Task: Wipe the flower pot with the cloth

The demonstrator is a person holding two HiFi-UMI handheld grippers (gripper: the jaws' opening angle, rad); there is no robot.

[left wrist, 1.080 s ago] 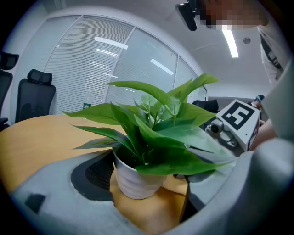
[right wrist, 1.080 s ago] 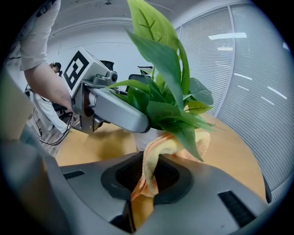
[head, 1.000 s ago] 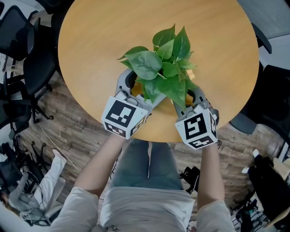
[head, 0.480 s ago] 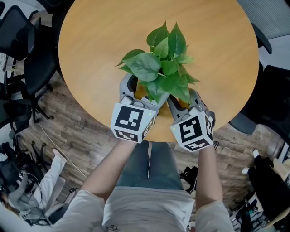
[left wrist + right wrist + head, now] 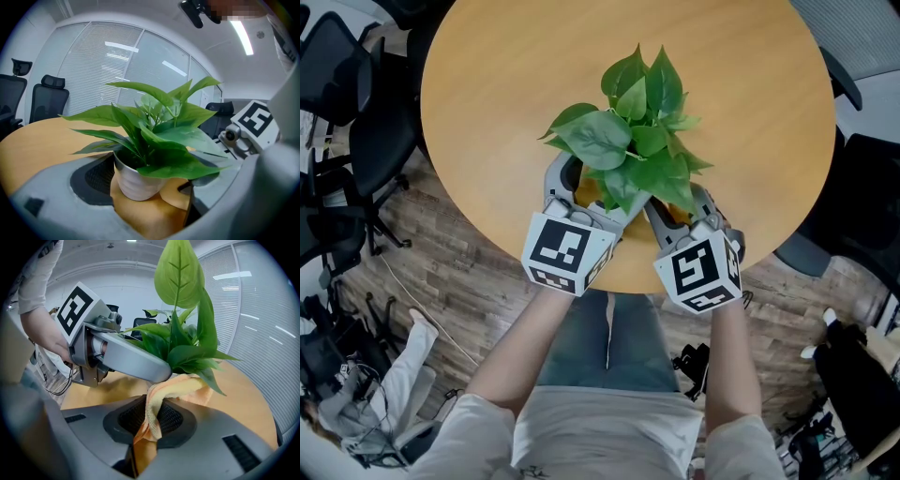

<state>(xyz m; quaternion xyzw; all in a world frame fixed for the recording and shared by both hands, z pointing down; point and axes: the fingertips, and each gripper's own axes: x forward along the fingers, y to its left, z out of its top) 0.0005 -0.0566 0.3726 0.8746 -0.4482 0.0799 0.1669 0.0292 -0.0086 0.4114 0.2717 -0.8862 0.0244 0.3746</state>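
Observation:
A green leafy plant (image 5: 628, 150) stands in a small white ribbed flower pot (image 5: 136, 180) near the front edge of the round wooden table (image 5: 506, 84). My left gripper (image 5: 586, 183) has its jaws on either side of the pot, and the left pad lies against it. My right gripper (image 5: 680, 195) is shut on an orange cloth (image 5: 154, 418). The cloth runs up from the jaws to the pot's side, under the leaves and under one finger of the left gripper (image 5: 117, 357). In the head view the leaves hide the pot.
Black office chairs stand left (image 5: 337, 75) and right (image 5: 862, 187) of the table. Bags and cables lie on the wooden floor (image 5: 356, 394). The person's legs sit just under the table's front edge, with bare tabletop behind the plant.
Over the last second both grippers drew closer together, and the plant shifted a little away from me and turned. In the last half second the left gripper's cube edged slightly left.

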